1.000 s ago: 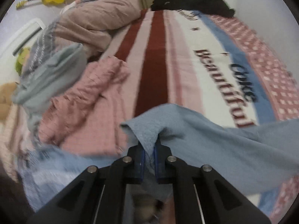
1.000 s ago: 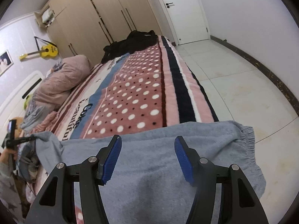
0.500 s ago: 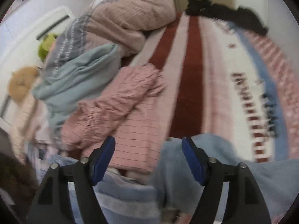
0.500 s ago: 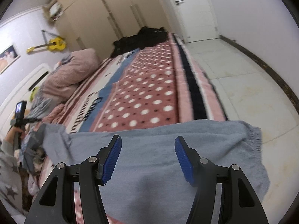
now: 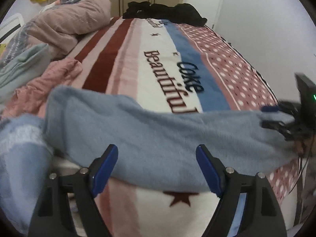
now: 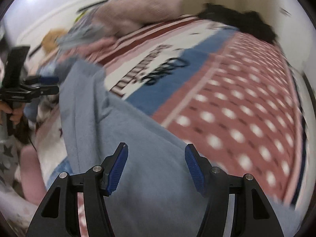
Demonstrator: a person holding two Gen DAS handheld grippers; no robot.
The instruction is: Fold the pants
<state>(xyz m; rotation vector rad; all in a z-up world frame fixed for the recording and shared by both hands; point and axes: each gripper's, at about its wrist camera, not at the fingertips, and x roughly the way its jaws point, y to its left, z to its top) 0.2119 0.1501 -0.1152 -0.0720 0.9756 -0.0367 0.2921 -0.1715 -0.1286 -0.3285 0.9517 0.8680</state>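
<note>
Pants [image 5: 158,130] lie stretched across my near edge of the bed [image 5: 197,49], fleecy, soft and floppy. Left gripper [image 5: 157,165] and right gripper [image 6: 156,164] both gape wide, holding nothing. I'd pinch the ends.

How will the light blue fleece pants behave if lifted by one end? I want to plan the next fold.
The light blue fleece pants drape limply over the bed, so they will probably sag and trail rather than hold shape. Their fuzzy surface likely grips the plush blanket, so dragging may bunch them. With the left tongs and right tongs both open, each pinch needs enough cloth.
</note>
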